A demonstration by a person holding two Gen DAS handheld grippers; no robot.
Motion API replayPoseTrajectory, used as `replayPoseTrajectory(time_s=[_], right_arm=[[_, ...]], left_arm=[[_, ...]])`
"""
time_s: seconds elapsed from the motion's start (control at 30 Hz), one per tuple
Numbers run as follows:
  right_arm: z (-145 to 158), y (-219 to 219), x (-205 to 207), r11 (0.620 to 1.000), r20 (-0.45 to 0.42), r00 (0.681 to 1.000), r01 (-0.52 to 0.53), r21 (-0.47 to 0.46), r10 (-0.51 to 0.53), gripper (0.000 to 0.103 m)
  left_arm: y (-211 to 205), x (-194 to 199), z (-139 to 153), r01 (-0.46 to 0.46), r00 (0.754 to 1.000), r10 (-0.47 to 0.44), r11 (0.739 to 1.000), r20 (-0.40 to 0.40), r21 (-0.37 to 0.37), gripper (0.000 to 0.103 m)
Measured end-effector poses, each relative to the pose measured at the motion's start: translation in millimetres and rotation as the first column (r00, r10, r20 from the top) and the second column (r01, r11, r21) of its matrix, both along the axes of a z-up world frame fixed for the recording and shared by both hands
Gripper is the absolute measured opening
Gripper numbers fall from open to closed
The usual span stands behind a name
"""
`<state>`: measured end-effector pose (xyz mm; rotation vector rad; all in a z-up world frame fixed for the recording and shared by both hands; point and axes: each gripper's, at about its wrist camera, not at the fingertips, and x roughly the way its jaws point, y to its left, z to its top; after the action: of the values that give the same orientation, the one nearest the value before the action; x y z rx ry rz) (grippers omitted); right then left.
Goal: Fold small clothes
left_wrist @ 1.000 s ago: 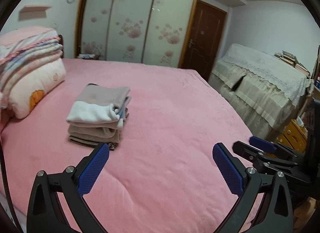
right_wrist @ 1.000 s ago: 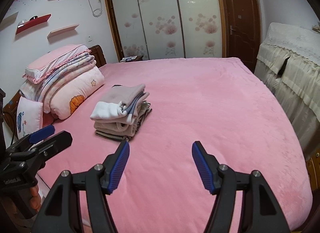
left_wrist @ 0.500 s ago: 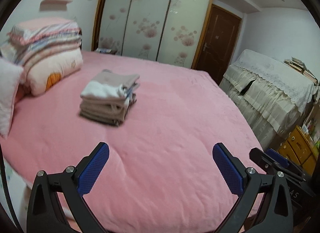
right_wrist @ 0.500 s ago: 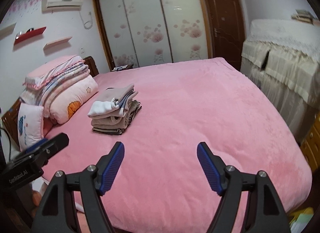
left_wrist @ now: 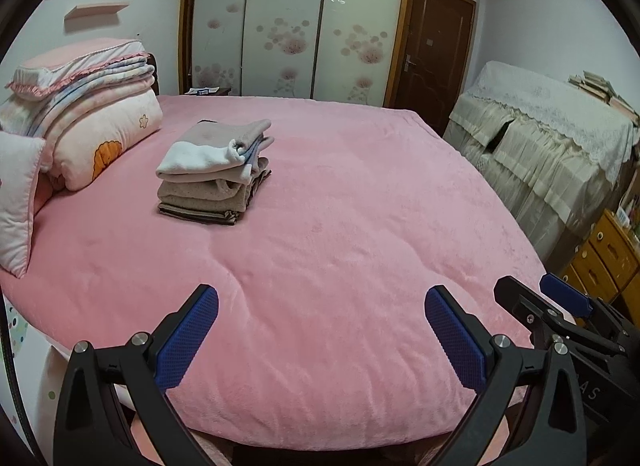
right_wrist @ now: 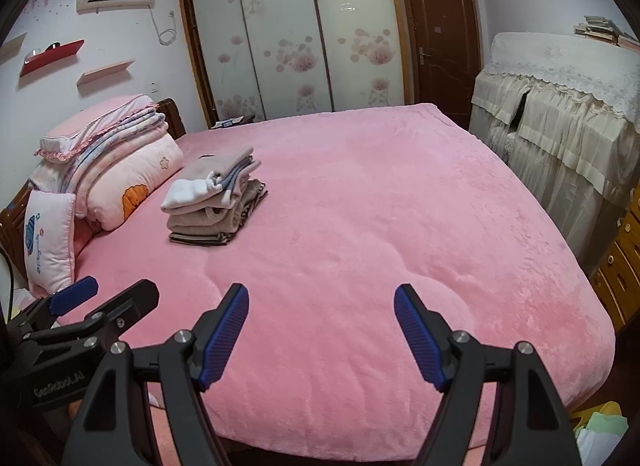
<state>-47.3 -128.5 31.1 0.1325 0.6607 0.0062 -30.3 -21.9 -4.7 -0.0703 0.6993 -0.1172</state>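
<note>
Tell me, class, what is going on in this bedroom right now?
A person holds a two-finger gripper in each hand at the near edge of a pink bed. The left gripper and right gripper are both open and empty; the right one's jaws have just been opening. A stack of folded clothes sits on the bed near the pillows, untouched. No unfolded garment is in view.

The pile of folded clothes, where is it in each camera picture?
Left wrist view: the pile of folded clothes lies left of centre on the pink bed, right of the stacked quilts.
Right wrist view: the pile lies left of centre, again just right of the quilts.
Shared landmark: the flowered wardrobe doors stand behind the bed in both.
</note>
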Motion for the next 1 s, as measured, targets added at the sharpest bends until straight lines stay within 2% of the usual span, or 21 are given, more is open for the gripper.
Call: replayPoseTrajectory(time_s=[0.47, 1.0], right_arm=[[-13.4, -13.3, 5.6, 0.999, -0.032, 0.999, 0.026, -0.033, -0.027, 0.076], [-19.8, -20.8, 14.8, 0.999, -0.053, 0.998, 0.027, -0.026, -0.028, 0.076]], left_arm=[[-19.8, 12.7, -8.8, 0.000, 0.999, 0.002, 0.999, -0.035, 0.036, 0.103], [-20.9, 23.0, -14.4, -0.021, 0.997, 0.023, 1.000, -0.068, 0.019, 0.103]])
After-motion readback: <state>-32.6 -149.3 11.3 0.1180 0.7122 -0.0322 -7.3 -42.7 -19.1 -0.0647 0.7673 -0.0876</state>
